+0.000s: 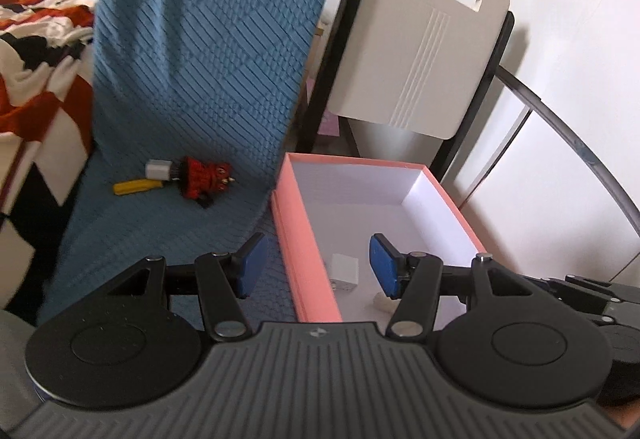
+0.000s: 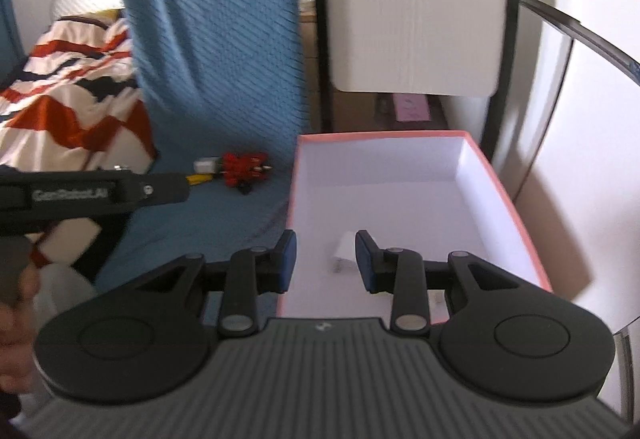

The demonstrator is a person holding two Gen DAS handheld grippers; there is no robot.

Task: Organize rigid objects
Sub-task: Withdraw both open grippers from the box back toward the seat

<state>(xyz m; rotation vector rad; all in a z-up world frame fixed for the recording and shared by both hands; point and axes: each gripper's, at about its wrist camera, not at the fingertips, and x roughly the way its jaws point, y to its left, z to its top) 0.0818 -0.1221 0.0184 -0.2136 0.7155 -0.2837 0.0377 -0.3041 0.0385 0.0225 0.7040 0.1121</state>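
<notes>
A: How much of the sorting is judged done?

B: Roughly half, it seems. Going left to right in the left wrist view: a yellow tool [image 1: 134,186], a small grey-white plug [image 1: 157,169] and a red toy [image 1: 204,179] are left lying together on the blue cover [image 1: 168,223], not yet gathered. Further right, a white charger cube [image 1: 344,271] and a small pale piece [image 1: 382,303] are already seen inside the pink box [image 1: 289,239]. What the pale piece is cannot be told.

A: And the tongs?

B: The left tongs [image 1: 316,265] are held about half open, nothing between the pads. The right tongs [image 2: 325,259] are set narrower, partly open, also empty. Both views are blurred.

A: Where are the remaining things relative to them?

B: From the left tongs, the red toy and its neighbours lie towards ten o'clock, well apart; the charger cube sits just beyond the pads, near twelve to one o'clock. From the right tongs, the red toy [image 2: 244,169] lies at about eleven o'clock, with the box interior [image 2: 400,199] directly ahead and the cube [image 2: 345,247] seen between the pads, lying below them in the box.
</notes>
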